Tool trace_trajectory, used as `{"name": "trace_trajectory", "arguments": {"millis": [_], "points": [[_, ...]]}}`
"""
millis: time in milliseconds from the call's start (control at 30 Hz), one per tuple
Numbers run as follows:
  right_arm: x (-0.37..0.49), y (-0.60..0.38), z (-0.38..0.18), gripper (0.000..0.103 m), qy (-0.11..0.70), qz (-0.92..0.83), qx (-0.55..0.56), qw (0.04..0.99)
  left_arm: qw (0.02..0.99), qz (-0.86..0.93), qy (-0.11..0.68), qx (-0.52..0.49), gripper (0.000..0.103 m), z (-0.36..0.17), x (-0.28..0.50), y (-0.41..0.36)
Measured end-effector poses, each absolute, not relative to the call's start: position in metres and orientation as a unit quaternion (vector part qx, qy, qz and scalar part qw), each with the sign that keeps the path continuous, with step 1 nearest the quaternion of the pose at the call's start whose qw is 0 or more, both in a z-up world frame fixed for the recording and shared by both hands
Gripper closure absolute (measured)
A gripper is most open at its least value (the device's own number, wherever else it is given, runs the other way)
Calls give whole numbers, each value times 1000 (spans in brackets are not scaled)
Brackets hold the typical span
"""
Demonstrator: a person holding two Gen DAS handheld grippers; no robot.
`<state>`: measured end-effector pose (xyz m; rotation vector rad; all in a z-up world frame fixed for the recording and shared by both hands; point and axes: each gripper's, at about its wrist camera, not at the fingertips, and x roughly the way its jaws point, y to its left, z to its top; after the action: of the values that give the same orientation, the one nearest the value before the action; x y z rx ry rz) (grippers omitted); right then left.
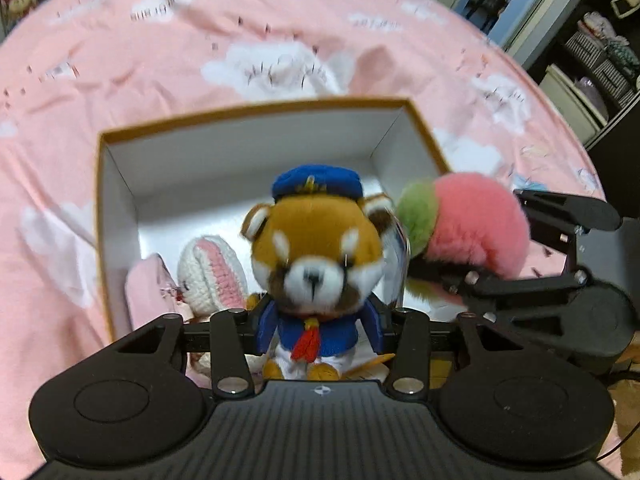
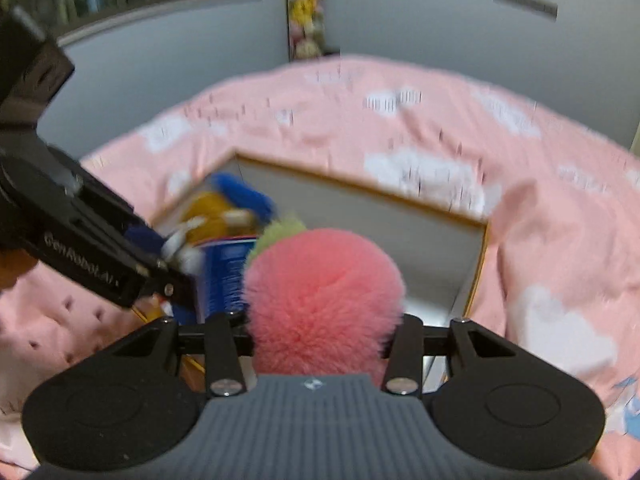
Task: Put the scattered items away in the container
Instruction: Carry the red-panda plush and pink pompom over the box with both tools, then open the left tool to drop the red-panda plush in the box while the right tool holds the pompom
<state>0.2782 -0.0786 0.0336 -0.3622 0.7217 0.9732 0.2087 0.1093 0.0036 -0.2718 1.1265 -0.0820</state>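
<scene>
A red panda plush point(image 1: 316, 256) in a blue cap and jacket hangs upright between the fingers of my left gripper point(image 1: 318, 320), which is shut on its body. It hovers over the near part of an open box point(image 1: 256, 110) with white walls and a tan rim. A white and pink crocheted toy point(image 1: 212, 268) and a pale pink item point(image 1: 146, 292) lie inside. My right gripper point(image 2: 320, 332) is shut on a fluffy pink and green ball point(image 2: 324, 292), held at the box's point(image 2: 360, 186) near right edge, beside the panda point(image 2: 216, 216).
The box rests on a bed with pink bedding point(image 1: 120, 60) printed with white clouds. Dark shelves with baskets point(image 1: 592, 64) stand past the bed's right side. A grey wall and a hanging column of plush toys point(image 2: 304, 12) are behind the bed.
</scene>
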Motion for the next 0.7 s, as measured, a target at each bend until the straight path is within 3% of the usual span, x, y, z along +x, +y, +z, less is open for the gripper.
{"name": "trace_trajectory", "arguments": {"millis": [33, 67, 433, 700], "points": [[281, -76, 26, 57, 347, 454, -178, 801, 829, -40, 544, -126, 68, -2, 214, 110], [283, -74, 21, 57, 353, 455, -185, 796, 823, -40, 553, -125, 70, -7, 219, 110], [301, -61, -20, 57, 414, 452, -228, 756, 808, -46, 577, -107, 70, -32, 231, 103], [303, -47, -18, 56, 400, 436, -306, 746, 831, -41, 544, -108, 70, -15, 233, 112]]}}
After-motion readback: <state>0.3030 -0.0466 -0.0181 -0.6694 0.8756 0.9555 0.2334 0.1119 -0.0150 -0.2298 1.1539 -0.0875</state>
